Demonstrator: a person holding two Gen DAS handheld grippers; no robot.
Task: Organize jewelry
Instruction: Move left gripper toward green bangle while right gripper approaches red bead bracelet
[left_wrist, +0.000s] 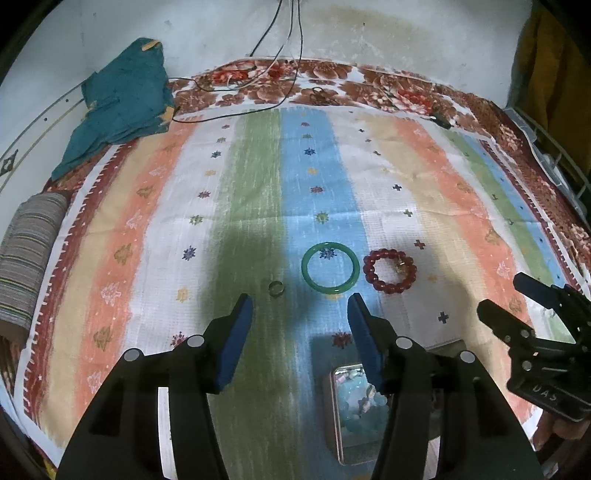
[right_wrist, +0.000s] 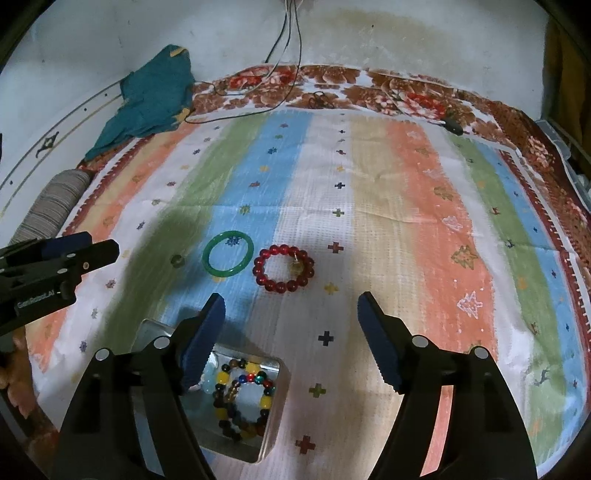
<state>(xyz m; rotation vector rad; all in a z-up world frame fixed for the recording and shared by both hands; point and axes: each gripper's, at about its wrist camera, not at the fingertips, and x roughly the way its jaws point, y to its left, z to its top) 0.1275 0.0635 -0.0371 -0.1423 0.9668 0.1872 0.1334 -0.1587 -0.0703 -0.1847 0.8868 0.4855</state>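
Left wrist view: my left gripper (left_wrist: 301, 308) hangs with its blue pads apart and nothing between them, over the striped woven cloth (left_wrist: 413, 177). Just beyond it lie 3 pieces in a row: a small metal ring (left_wrist: 276, 287) at left, a green glass bangle (left_wrist: 330, 272) in the middle, a red beaded bracelet (left_wrist: 389, 270) at right. My right gripper (right_wrist: 290, 312) stands wide and empty. Near it sits a clear rectangular box (right_wrist: 275, 406) holding multicoloured bead bracelets (right_wrist: 243, 398).

Home bedroom; striped bedspread (left_wrist: 258, 177), rumpled garment (left_wrist: 122, 99).
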